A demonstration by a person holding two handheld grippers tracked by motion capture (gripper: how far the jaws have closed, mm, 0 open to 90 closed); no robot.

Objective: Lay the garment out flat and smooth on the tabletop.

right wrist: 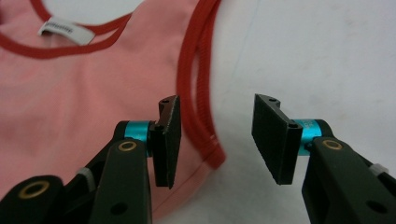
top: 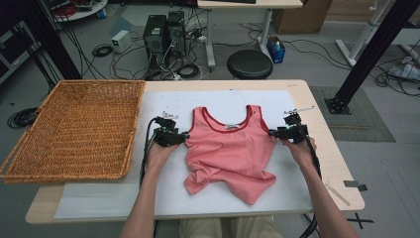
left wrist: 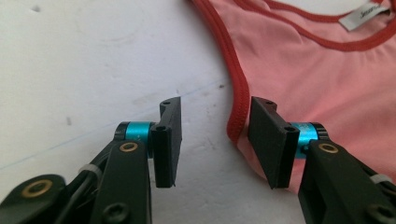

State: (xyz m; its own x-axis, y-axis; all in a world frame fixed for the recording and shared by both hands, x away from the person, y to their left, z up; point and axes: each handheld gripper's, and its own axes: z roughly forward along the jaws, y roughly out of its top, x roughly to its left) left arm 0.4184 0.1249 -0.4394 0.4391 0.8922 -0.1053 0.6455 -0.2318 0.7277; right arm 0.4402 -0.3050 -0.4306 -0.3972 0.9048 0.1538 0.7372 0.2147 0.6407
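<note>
A pink tank top with red trim lies flat on a white mat, neck to the far side, its bottom hem crumpled and folded up. My left gripper rests at the top's left side by the armhole. In the left gripper view it is open, and the red-trimmed edge lies between the jaws, untouched. My right gripper sits at the top's right side. In the right gripper view it is open astride the armhole's red trim, one jaw over pink cloth.
A large shallow wicker basket sits at the table's left and overhangs its edge. The mat covers most of the wooden table. Beyond the far edge stand a black stool, computer towers and cables on the floor.
</note>
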